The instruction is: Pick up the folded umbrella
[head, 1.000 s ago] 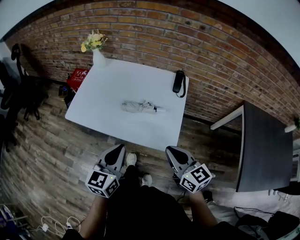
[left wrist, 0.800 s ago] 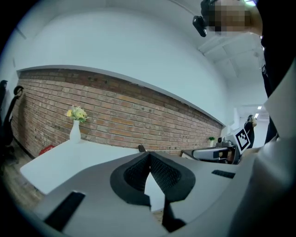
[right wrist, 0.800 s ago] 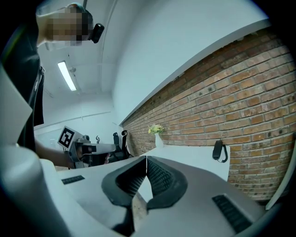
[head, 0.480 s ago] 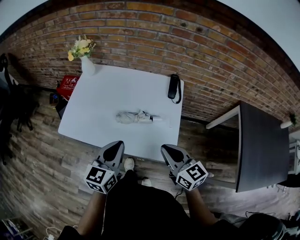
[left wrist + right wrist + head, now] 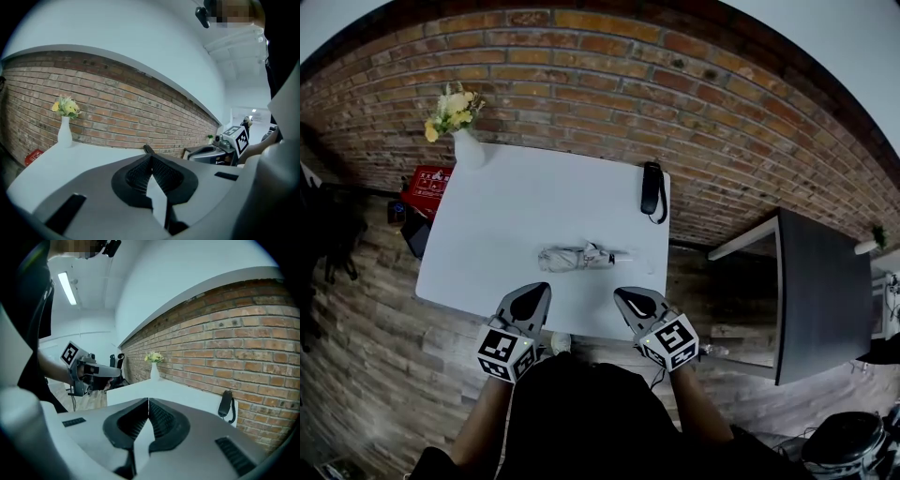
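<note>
The folded umbrella point(image 5: 577, 258), grey-white with a short handle pointing right, lies near the front middle of the white table point(image 5: 506, 206). My left gripper point(image 5: 536, 291) hovers at the table's near edge, just left of and short of the umbrella, with its jaws shut and empty. My right gripper point(image 5: 623, 294) sits at the near edge to the umbrella's right, also shut with nothing in it. In the left gripper view the fingertips point(image 5: 151, 158) meet, as do those in the right gripper view point(image 5: 148, 400). Each gripper's own body hides the umbrella in its view.
A white vase of yellow flowers point(image 5: 464, 141) stands at the table's far left corner. A black oblong object with a strap point(image 5: 653, 187) lies at the far right edge. A brick wall runs behind. A dark table point(image 5: 825, 291) stands to the right, a red box point(image 5: 427, 183) on the floor to the left.
Both grippers have moved forward from over the floor to the table's near edge, closer to the umbrella. Their jaws stay shut.
</note>
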`<state>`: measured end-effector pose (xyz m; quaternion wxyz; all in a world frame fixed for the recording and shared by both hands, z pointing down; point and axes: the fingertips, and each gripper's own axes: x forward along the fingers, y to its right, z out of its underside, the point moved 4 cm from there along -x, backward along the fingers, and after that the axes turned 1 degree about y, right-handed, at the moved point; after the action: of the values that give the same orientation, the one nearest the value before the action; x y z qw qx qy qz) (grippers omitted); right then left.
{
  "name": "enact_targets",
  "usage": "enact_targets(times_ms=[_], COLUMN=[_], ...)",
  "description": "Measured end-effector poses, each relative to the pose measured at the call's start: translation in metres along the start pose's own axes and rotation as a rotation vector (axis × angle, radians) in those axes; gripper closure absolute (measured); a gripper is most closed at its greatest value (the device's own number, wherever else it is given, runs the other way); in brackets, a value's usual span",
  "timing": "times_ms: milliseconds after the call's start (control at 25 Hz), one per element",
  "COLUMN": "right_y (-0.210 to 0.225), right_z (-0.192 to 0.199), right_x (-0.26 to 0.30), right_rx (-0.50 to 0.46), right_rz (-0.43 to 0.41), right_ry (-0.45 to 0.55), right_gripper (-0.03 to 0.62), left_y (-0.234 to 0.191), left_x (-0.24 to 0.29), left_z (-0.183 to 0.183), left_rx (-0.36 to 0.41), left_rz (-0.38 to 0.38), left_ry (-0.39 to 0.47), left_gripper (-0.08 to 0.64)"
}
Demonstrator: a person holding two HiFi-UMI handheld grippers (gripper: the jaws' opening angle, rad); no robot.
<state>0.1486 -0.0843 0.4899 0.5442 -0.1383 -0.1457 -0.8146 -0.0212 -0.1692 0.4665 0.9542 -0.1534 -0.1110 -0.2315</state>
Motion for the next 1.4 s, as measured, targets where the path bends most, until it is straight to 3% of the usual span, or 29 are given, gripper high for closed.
enact_targets(times_ms=[440,800,1160,1400], right_y=[0.015,0.027,0.038,0.043], right_z=[-0.009,0.016,0.039,0.065], right_x=[0.063,0.111,0.147,0.165], right_rx=[-0.071,-0.324,-0.448,-0.533], right_rz=[-0.023,-0.154,-0.304,-0.425], right_ry=[-0.091,-0.277,-0.387,-0.5], right_gripper=[0.571,0.569,0.568,0.409], left_y=[-0.039,-0.038,-0.037,-0.031], left_x=[0.015,0.029,0.049,0.064], left_z=[-0.003,0.011,0.028,0.045], left_rx=[-0.005,-0.055,-0.077,-0.115], left_rz=[0.037,-0.059,-0.18,-0.24], left_ry=[-0.019,-0.033,-0.05,-0.076], left_gripper=[0.546,0.546,0.546,0.546])
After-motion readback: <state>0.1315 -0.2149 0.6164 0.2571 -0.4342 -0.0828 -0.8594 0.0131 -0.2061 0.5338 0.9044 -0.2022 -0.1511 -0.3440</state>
